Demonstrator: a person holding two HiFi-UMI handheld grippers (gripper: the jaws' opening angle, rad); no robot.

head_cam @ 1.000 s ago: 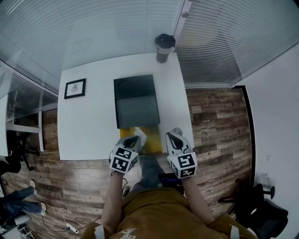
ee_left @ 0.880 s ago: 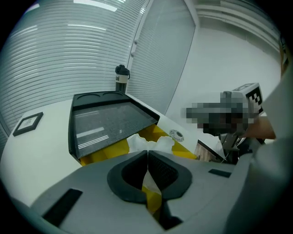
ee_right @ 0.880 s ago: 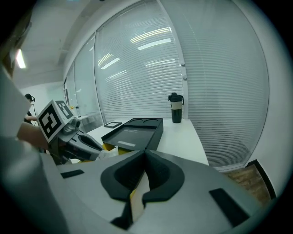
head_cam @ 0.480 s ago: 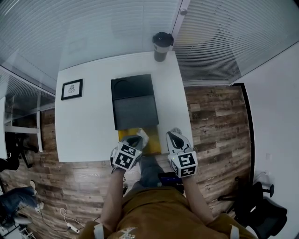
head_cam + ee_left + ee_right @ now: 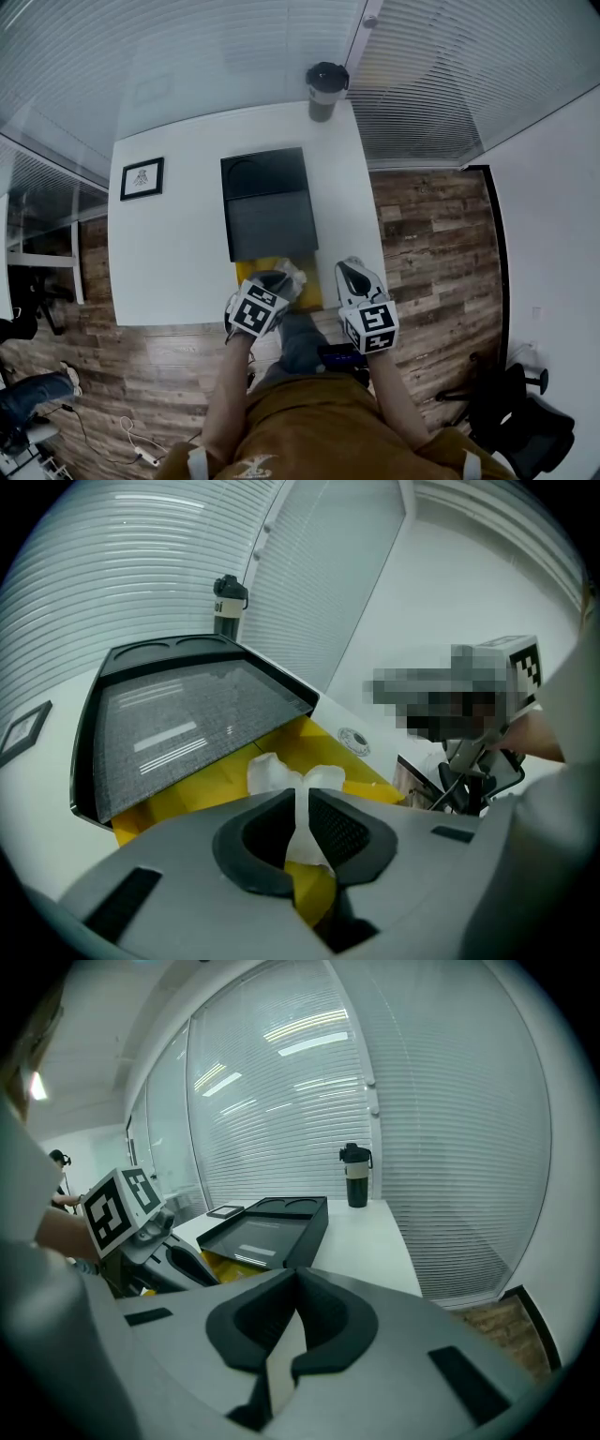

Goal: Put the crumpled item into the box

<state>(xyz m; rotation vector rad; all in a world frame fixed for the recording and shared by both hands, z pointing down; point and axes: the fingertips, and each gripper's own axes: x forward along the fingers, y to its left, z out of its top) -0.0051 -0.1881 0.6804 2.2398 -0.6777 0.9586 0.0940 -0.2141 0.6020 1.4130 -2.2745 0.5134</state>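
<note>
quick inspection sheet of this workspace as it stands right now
surface: white table, things grouped along its middle
job's things: crumpled white item held over the yellow box; black lid lies over the box's far part
clutter: picture frame; tumbler at the far edge
grippers: left gripper shut on the item; right gripper shut, nothing between its jaws
cables: white cable on the floor
surroundings: blinds, wood floor, office chair

Left hand-held gripper (image 5: 277, 279) clamped, right hand-held gripper (image 5: 352, 273) closed, empty
</note>
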